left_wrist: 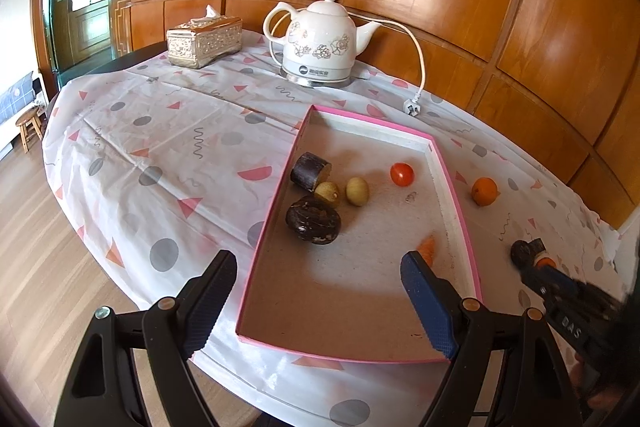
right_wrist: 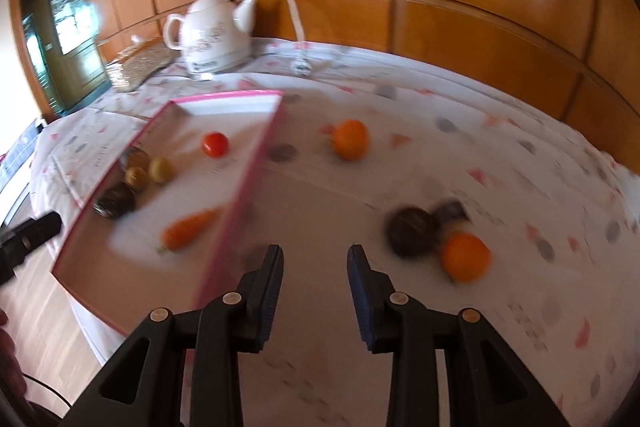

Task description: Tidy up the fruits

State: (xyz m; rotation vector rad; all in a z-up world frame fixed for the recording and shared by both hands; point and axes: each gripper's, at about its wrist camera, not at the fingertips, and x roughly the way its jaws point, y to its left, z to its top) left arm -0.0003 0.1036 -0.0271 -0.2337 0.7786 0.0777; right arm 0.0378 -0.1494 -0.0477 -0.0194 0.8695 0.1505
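Observation:
A pink-rimmed box (left_wrist: 456, 187) (right_wrist: 256, 163) lies on the table. In it are a dark cut stub (left_wrist: 310, 171), two small tan fruits (left_wrist: 357, 191), a dark round fruit (left_wrist: 313, 220) (right_wrist: 115, 205), a red tomato (left_wrist: 401, 174) (right_wrist: 215, 144) and a carrot (right_wrist: 190, 228), partly hidden in the left wrist view (left_wrist: 427, 247). Outside the box lie an orange (left_wrist: 484, 191) (right_wrist: 351, 139), a dark round fruit (right_wrist: 412, 231), a dark stub (right_wrist: 452, 211) and a second orange (right_wrist: 465, 257). My left gripper (left_wrist: 320, 291) is open and empty above the box's near end. My right gripper (right_wrist: 314, 279) is open and empty over the cloth right of the box.
A white kettle (left_wrist: 320, 39) (right_wrist: 212, 31) with cord and plug (left_wrist: 412, 105) and a tissue box (left_wrist: 204, 41) stand at the back by the wood-panelled wall. The table edge drops to a wooden floor (left_wrist: 36, 227) on the left. The right wrist view is blurred.

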